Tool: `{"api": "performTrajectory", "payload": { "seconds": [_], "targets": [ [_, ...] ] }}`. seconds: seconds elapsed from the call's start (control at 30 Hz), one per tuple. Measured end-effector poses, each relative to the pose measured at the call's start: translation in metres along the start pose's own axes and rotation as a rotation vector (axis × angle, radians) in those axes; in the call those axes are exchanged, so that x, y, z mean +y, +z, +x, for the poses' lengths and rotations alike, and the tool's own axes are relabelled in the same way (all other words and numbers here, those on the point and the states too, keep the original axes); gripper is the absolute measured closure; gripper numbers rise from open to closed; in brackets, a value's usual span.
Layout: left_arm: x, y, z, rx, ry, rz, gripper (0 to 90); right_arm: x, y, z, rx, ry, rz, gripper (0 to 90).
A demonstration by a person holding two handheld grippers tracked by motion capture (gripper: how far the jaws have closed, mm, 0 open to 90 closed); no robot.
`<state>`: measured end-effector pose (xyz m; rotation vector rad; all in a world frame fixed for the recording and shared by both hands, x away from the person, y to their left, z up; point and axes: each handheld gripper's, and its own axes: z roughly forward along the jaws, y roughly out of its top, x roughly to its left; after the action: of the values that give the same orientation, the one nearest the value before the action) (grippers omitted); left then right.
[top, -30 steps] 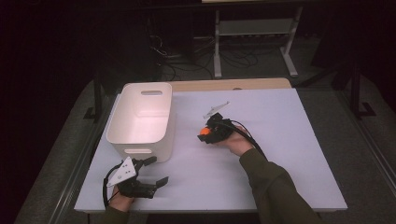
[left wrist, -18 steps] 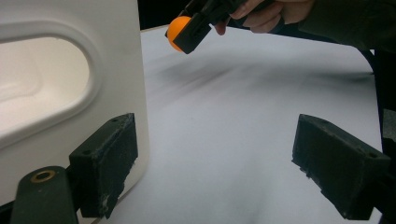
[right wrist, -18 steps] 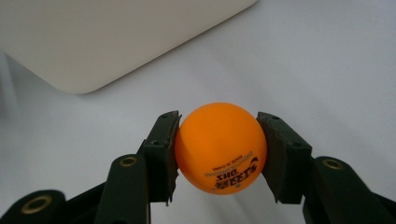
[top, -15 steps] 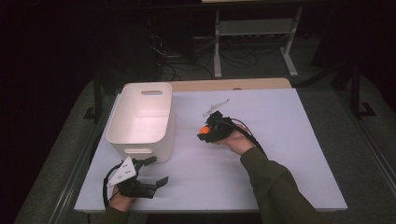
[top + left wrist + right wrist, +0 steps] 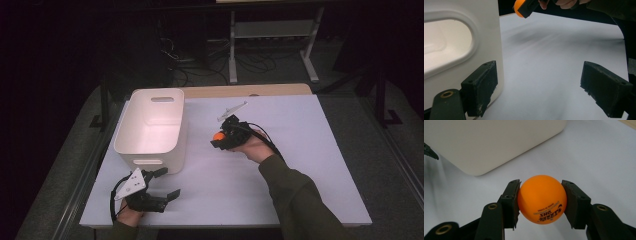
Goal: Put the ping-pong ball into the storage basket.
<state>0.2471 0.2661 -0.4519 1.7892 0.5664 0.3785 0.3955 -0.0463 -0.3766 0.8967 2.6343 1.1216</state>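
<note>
Orange and round, a small plastic ball (image 5: 218,136) sits pinched in the right tool (image 5: 220,138) in the high view. That tool is held above the white table (image 5: 300,150), just to the right of the tall white plastic bin (image 5: 150,127). The ball is close to the bin but not touching it. The left tool (image 5: 162,186) rests at the near edge of the table, in front of the bin, with its jaws spread wide and nothing between them. The room past the table is dark, with a metal stand (image 5: 270,45) and cables on the floor.

In the left gripper view, one black jaw is right next to the bin's wall (image 5: 461,45), below its oval handle hole. The other jaw is far off to the side over bare table (image 5: 554,62). High up, the orange ball (image 5: 518,7) peeks out of the other tool.

In the right gripper view, the ball (image 5: 542,199) is big and clear. It is smooth and shiny, with small black letters printed upside down near its bottom. Both black jaws press on its sides. The bin's rounded corner (image 5: 486,142) is behind it.
</note>
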Motion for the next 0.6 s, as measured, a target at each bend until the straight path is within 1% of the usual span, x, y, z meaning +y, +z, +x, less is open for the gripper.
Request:
{"api": "performTrajectory", "payload": {
  "seconds": [0.3,0.37,0.6],
  "targets": [
    [0.0,0.0,0.0,0.001,0.001,0.002,14.0,0.006,-0.008,0.002,0.006,-0.002,-0.002,49.8],
    [0.0,0.0,0.0,0.001,0.0,0.002,14.0,0.007,-0.009,0.002,0.007,-0.009,-0.002,49.8],
    [0.0,0.0,0.0,0.001,0.0,0.002,14.0,0.012,-0.012,0.003,0.019,-0.008,0.0,49.8]
  ]
}}
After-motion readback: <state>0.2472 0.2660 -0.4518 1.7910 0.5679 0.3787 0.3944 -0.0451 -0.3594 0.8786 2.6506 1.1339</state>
